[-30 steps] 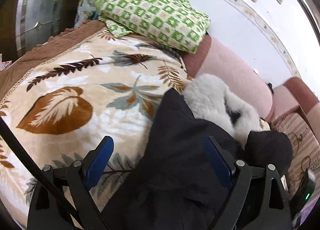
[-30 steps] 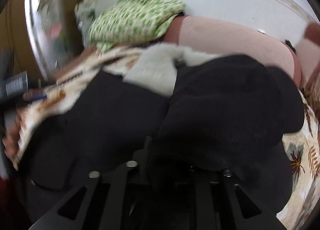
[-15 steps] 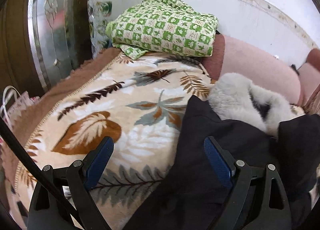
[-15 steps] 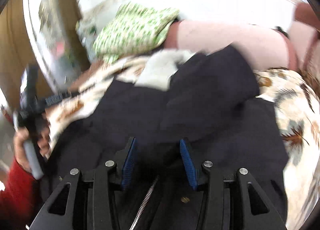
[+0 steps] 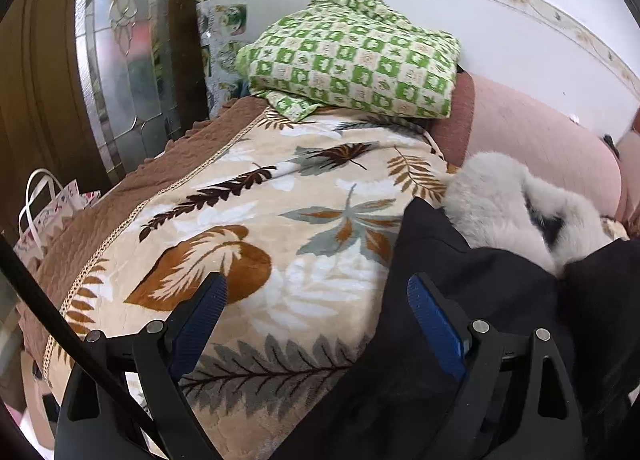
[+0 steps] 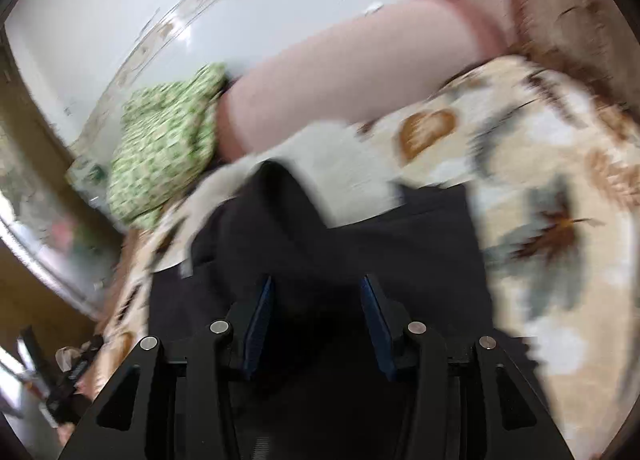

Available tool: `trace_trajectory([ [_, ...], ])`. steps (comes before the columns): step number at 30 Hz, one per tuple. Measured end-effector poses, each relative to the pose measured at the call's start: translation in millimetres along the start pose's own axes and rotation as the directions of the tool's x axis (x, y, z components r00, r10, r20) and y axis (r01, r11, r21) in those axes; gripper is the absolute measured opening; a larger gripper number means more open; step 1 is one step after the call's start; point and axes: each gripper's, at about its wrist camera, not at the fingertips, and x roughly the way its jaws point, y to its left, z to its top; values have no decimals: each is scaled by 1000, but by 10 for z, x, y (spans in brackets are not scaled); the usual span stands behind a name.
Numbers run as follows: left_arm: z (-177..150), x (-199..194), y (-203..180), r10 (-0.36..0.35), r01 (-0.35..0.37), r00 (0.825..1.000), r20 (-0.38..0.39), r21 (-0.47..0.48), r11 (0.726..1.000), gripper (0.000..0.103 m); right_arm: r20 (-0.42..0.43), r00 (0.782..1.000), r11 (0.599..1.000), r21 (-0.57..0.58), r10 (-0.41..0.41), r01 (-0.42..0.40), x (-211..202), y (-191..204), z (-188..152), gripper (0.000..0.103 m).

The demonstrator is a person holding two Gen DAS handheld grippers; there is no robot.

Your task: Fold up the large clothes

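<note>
Over the leaf-print blanket (image 5: 280, 244), my right gripper (image 6: 316, 324) has just opened off the black fur-collared coat (image 6: 320, 252), sleeve fold laid; left gripper (image 5: 316, 324) spread, empty

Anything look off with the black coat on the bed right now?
The black coat lies bunched rather than flat: its grey fur trim is heaped near the pink cushion, dark fabric folded over it. The right wrist view is blurred.

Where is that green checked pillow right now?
The green checked pillow lies at the far end of the leaf-patterned blanket, against the white wall, top centre in the left wrist view, just left of the pink bolster.
</note>
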Motion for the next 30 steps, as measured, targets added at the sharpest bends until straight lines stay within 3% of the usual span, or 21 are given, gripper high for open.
trace_trajectory([
  [4, 47, 1, 126, 7, -7, 1000, 0, -46, 999, 91, -60, 995, 987, -136, 79, -87, 256, 637, -78, 49],
  [8, 92, 13, 303, 27, -28, 1000, -9, -103, 994, 91, -166, 976, 945, -272, 141, -183, 538, 1287, -288, 50],
  [11, 116, 20, 462, 27, -29, 999, -18, -153, 988, 91, -231, 966, 909, -367, 117, -198, 739, 1631, -500, 49],
  [14, 133, 10, 556, 3, -6, 1000, -18, -186, 982, 91, -210, 976, 873, -462, 63, -156, 765, 1829, -686, 49],
  [18, 133, -18, 498, -79, 73, 997, -22, -182, 981, 91, -147, 988, 874, -474, 47, -112, 581, 1764, -677, 50],
  [24, 38, -61, 117, -191, 187, 981, -37, -83, 979, 91, -28, 1000, 878, -478, 4, -17, 196, 1457, -567, 54],
  [26, -25, -77, -18, -240, 237, 969, -55, -47, 970, 91, 31, 1000, 885, -465, -7, 20, -18, 1306, -546, 54],
  [30, -99, -125, -228, -330, 330, 941, -77, -15, 944, 91, 123, 992, 928, -364, -39, 82, -333, 787, -444, 66],
])
